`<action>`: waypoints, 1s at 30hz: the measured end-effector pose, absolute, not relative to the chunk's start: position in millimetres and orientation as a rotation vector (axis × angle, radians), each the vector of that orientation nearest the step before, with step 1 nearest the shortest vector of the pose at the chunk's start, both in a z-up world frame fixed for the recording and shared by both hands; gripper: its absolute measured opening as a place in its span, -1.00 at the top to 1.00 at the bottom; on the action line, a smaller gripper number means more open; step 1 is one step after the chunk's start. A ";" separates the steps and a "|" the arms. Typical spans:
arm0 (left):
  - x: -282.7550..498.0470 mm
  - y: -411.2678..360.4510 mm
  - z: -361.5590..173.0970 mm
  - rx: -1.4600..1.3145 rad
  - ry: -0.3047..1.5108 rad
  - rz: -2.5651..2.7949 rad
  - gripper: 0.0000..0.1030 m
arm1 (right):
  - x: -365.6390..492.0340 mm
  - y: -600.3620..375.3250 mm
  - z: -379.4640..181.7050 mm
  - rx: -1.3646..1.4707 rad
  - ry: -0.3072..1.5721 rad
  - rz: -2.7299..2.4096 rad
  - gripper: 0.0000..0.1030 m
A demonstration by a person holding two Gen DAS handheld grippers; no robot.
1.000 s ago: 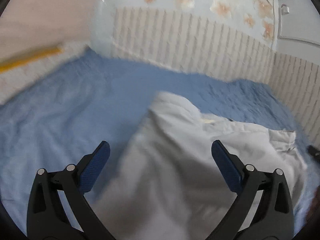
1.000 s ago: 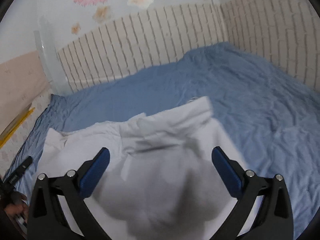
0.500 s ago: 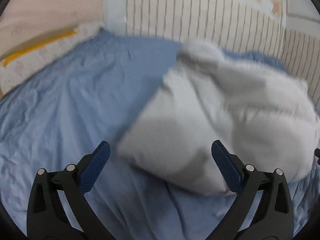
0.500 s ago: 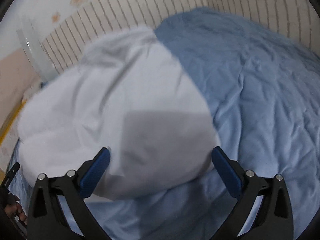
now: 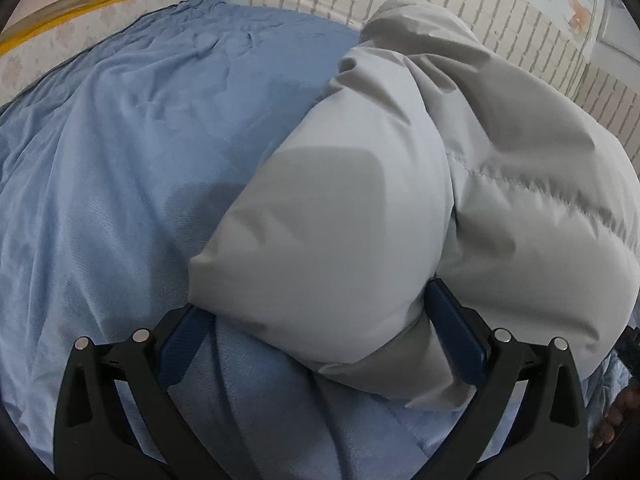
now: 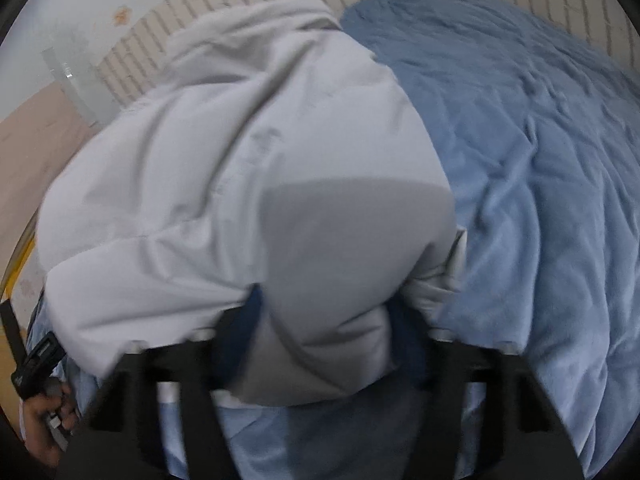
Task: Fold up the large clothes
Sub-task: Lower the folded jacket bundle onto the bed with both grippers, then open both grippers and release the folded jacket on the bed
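A puffy white jacket [image 5: 400,184] lies bunched on the blue bed sheet [image 5: 120,160]. My left gripper [image 5: 320,328] stands wide open at the jacket's near edge. Its right pad touches the fabric, and its left pad sits at the jacket's near corner. In the right wrist view the same jacket [image 6: 248,152] fills the middle. The jaws of my right gripper [image 6: 324,320] are closing, and a bunched fold of the jacket is pinched between them. That view is blurred and the fabric hides the fingertips.
The blue sheet [image 6: 540,160] spreads wide to the right of the jacket. A brick-patterned wall [image 5: 500,12] runs behind the bed. A yellow strip [image 5: 68,8] lies beyond the bed's left edge. A person's hand [image 6: 40,420] holds the other gripper at lower left.
Both grippers have sunk and tipped down to the jacket's near edge. The right gripper's jaws have narrowed onto a fold of the jacket. The left jaws stay just as wide.
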State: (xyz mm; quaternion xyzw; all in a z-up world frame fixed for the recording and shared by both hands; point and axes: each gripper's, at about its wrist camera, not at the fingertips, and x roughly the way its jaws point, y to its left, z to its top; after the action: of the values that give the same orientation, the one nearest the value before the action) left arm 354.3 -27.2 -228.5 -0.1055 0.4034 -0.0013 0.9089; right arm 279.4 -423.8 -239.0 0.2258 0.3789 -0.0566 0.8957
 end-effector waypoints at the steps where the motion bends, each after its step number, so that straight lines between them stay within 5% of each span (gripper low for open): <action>1: 352.7 -28.6 -227.3 -0.208 0.828 0.001 -0.94 | 279.6 -425.2 -237.1 0.463 0.779 -0.113 0.46; 3: 346.7 -31.3 -225.0 -0.201 0.821 -0.006 -0.84 | 278.0 -428.5 -231.6 0.467 0.758 -0.112 0.63; 4: 347.4 -31.1 -221.4 -0.216 0.810 -0.025 -0.51 | 275.8 -432.7 -227.0 0.475 0.737 -0.114 0.73; 7: 336.2 -26.3 -205.4 -0.300 0.753 -0.043 -0.01 | 260.9 -435.4 -201.8 0.427 0.646 -0.170 0.89; 12: 322.6 -34.4 -191.7 -0.284 0.717 -0.067 0.32 | 229.8 -430.4 -155.1 0.308 0.474 -0.298 0.94; 18: 305.7 -60.1 -174.7 -0.203 0.671 -0.121 0.38 | 196.5 -425.7 -119.9 0.270 0.355 -0.443 0.94; 30: 278.8 -106.6 -190.2 0.036 0.749 -0.235 0.44 | 205.3 -473.8 -178.8 0.392 0.592 -0.624 0.89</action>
State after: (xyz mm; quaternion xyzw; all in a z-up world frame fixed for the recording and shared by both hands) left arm 278.8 -106.6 -190.2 0.0176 0.3651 -0.1144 0.9237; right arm 205.3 -473.8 -178.8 0.1890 0.2849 -0.3004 0.8904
